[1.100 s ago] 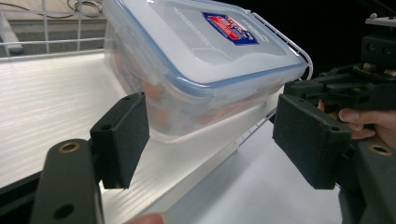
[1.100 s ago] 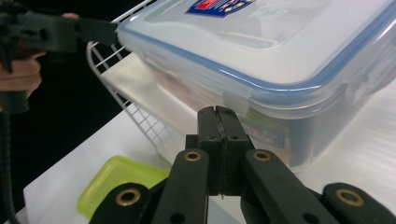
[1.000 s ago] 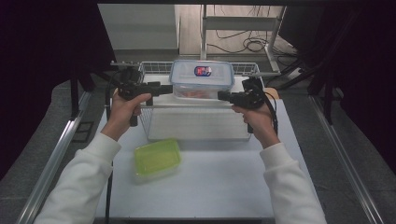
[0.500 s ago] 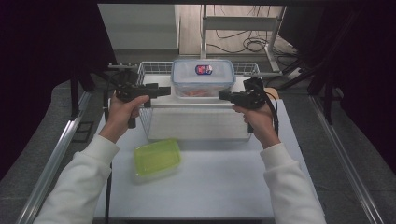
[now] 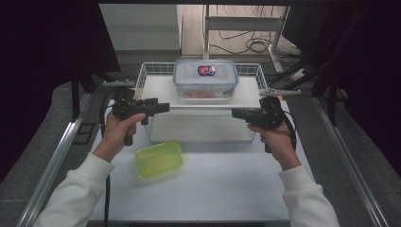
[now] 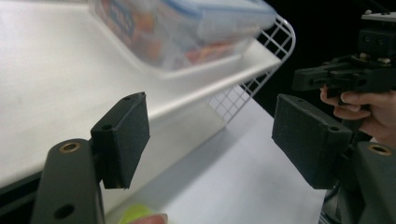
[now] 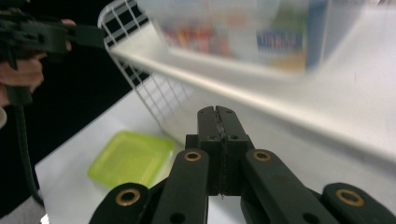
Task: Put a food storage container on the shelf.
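A clear lidded food container with a red and blue label stands on the white top of a wire-sided rack. My left gripper hovers at the rack's front left, short of the container. In the left gripper view the gripper is open with nothing between its pads, and the container sits up and ahead. My right gripper hangs at the rack's front right. The right gripper view has the gripper shut on nothing, below the blurred container.
A lime-green shallow tub lies on the white table in front of the rack, near the left forearm. Metal rails run along both table sides. Dark curtains stand left and right, with cables on the floor behind.
Both grippers have drawn back from the container's sides toward the person and a little lower. The container rests on the rack top, free of both.
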A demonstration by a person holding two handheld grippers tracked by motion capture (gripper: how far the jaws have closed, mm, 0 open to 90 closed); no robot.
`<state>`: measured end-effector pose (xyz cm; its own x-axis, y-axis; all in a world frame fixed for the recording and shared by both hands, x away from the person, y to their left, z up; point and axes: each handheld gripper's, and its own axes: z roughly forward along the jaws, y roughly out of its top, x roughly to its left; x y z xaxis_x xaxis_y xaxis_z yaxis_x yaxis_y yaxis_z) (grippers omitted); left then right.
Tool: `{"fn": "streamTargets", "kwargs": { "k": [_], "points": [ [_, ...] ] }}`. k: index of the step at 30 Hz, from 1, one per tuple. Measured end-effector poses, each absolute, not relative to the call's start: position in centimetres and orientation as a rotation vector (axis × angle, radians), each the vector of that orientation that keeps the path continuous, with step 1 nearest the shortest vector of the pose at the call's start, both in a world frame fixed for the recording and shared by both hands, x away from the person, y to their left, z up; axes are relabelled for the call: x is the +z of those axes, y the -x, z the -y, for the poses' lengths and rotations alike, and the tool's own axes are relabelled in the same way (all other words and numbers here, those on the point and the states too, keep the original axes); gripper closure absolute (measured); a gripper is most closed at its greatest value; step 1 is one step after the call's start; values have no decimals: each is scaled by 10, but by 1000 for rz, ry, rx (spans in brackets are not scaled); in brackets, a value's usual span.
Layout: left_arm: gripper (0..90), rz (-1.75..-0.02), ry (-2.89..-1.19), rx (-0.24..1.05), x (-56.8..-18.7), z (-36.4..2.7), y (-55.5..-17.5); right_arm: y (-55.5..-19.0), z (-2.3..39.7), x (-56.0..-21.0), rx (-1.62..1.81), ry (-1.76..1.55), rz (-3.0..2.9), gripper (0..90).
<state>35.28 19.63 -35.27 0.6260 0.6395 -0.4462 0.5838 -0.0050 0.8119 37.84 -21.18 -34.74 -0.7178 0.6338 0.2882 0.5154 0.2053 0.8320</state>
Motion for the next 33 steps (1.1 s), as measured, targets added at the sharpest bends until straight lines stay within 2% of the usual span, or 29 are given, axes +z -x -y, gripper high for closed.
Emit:
{"fn": "streamTargets", "kwargs": {
  "k": [14, 18, 25, 33],
  "points": [
    [308, -999, -1803, 34, -401, -198, -303, -342, 241, -411, 1431, -1154, -2475, 881],
    [310, -1000, -1839, 40, -419, -197, -291, -331, 243, -431, 1380, -1153, -2515, 856],
    [309, -1018, -1877, 21, -445, -195, -276, -318, 246, -453, 1320, -1129, -2549, 704],
    [322, -1036, -1917, 26, -463, -196, -269, -314, 248, -464, 1278, -1134, -2560, 572]
  ]
}}
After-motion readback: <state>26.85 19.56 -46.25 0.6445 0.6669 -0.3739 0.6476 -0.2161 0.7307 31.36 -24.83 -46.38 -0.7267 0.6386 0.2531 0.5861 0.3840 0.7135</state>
